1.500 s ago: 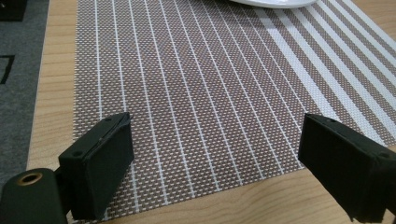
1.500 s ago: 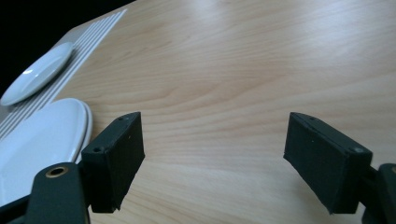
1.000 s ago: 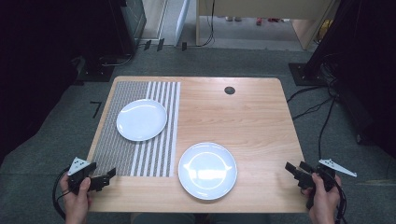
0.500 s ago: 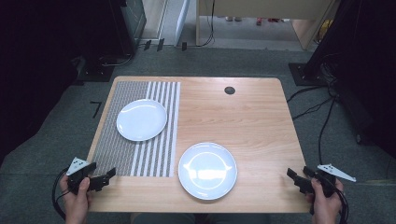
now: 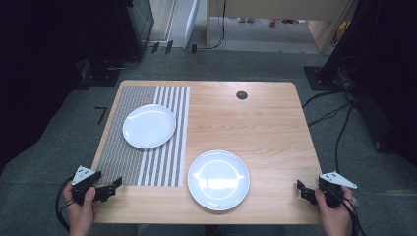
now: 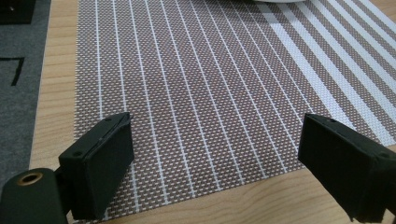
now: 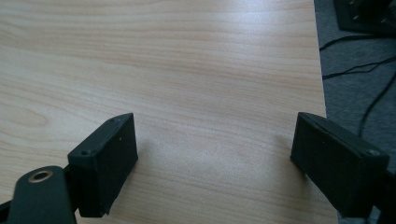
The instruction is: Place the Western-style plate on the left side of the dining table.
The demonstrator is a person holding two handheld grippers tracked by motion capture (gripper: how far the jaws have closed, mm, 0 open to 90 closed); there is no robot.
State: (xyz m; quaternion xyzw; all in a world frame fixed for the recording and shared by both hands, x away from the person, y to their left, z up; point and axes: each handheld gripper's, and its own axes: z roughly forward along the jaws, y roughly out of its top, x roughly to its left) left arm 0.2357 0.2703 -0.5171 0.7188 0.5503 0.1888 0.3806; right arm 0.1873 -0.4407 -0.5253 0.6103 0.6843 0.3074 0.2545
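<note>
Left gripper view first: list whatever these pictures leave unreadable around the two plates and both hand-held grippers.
- Far plate: in the left gripper view, cut by the top edge down to a sliver of rim.
- Dark round spot on the table: high view, too small to identify.
- Right hand-held gripper: high view, partly covered by the hand.
- Near plate: glare washes out its surface.

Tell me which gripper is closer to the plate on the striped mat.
Left. The left gripper sits at the mat's near corner, below the plate; the right gripper is far off at the table's near right edge.

plates (image 5: 149, 126): 2 (both white) | placemat (image 5: 118, 157): 1 | table (image 5: 265, 128): 1 | grippers (image 5: 112, 187): 2
</note>
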